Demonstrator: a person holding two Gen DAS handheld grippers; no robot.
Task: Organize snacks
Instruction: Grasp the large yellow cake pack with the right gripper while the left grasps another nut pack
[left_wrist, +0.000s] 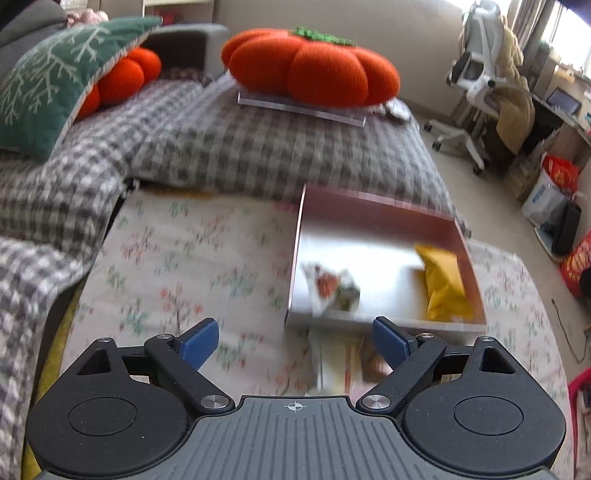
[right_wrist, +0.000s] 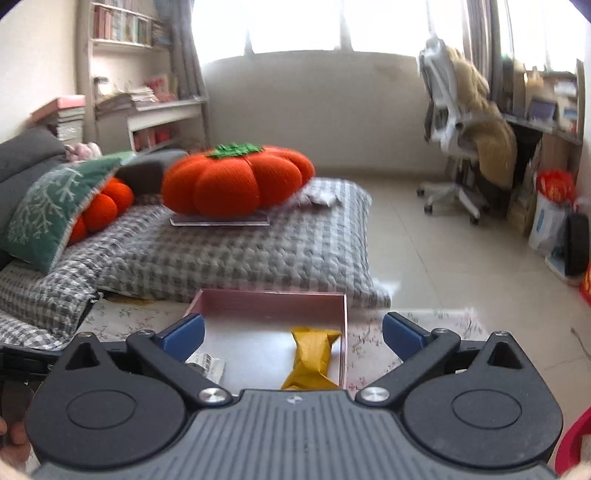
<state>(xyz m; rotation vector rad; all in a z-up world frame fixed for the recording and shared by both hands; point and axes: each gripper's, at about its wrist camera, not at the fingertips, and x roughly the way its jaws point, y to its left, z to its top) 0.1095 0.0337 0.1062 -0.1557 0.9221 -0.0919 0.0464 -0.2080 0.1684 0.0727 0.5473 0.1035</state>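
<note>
1. We see our left tool (left_wrist: 295, 341) spread wide with nothing between its blue pads (left_wrist: 199, 341), above the floral-clothed bench (left_wrist: 177, 266).
2. Our right tool (right_wrist: 291, 338) is likewise released and empty, above the near part of the pink box (right_wrist: 271, 297).
3. The pink box sits at the bench's far edge, against the checked quilt (left_wrist: 258, 147).
4. Inside it, the yellow snack pack (right_wrist: 312, 356) lies along the right wall.
5. A white printed snack pack (left_wrist: 334, 286) lies near the box's left front corner.
6. Another blurred packet (left_wrist: 340, 360) rests on the bench just in front of the box.
</note>
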